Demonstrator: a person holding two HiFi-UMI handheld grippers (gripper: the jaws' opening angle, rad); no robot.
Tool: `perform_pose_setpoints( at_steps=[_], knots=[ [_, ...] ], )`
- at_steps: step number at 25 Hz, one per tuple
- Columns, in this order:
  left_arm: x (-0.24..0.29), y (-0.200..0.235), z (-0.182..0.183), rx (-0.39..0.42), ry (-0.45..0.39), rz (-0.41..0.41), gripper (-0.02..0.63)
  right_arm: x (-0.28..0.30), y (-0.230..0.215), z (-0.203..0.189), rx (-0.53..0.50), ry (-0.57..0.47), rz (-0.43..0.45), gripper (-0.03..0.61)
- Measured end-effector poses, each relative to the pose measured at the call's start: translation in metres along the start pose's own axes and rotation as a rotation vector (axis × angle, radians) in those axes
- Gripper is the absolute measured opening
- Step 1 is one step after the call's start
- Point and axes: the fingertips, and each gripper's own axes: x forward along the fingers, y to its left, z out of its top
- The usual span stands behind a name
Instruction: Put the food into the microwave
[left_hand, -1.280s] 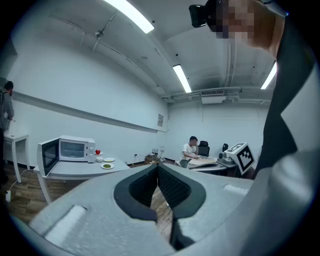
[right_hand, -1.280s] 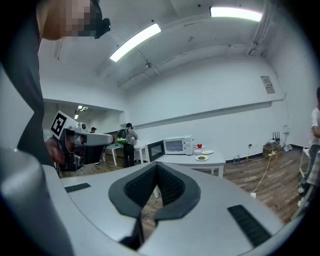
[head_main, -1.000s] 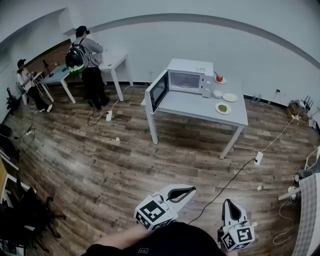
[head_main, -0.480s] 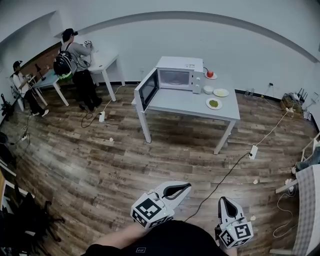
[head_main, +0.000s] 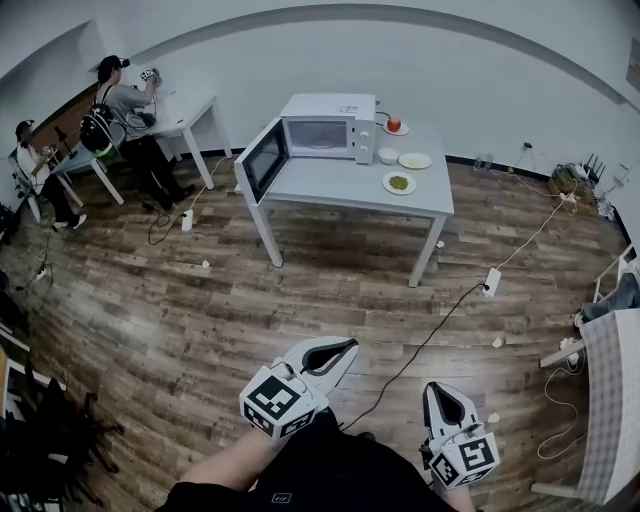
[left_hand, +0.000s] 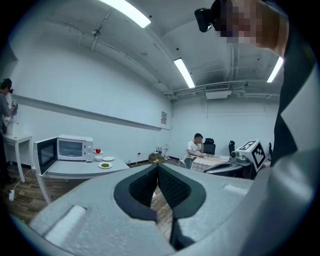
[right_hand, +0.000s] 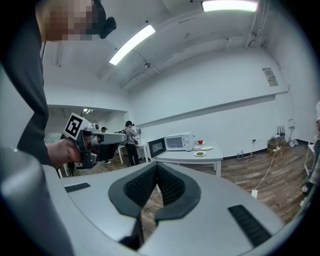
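Both pairs of fingers are pressing together with nothing between them: the left gripper (head_main: 345, 348) and the right gripper (head_main: 438, 390) are pointing side by side out over the wooden floor (head_main: 200, 320). Well ahead of the fingertips the microwave (head_main: 328, 127) is sitting on the grey table (head_main: 340, 188), its door (head_main: 262, 160) hanging open to the left. The food is lying just right of it on the tabletop: a plate of green food (head_main: 399, 183), a pale plate (head_main: 415, 160), a small bowl (head_main: 388, 156) and a red fruit (head_main: 394, 125) (apple or tomato, too small to tell). Between the fingers and the table a black cable (head_main: 420, 345) is running across the boards to a white power strip (head_main: 490, 283) near the table's right leg. Far left of the fingers, a standing person (head_main: 120, 110) and a seated person (head_main: 35, 165) are working at other tables.
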Motion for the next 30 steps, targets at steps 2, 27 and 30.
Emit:
perform_pose_setpoints(
  at_steps=[2,27,30],
  knots=[
    [0.01,-0.002,0.005,0.006,-0.007,0.009,0.008,-0.002,-0.006,0.0,-0.011,0.007,0.012,0.014],
    [0.17,0.203,0.036,-0.02,-0.045,0.007,0.008,0.233,-0.143,0.049,0.013,0.05,0.026,0.014],
    [0.182,0.232,0.036,-0.023,-0.036,-0.007,0.008,0.271,-0.149,0.056,0.006,0.056,0.037,0.014]
  ],
)
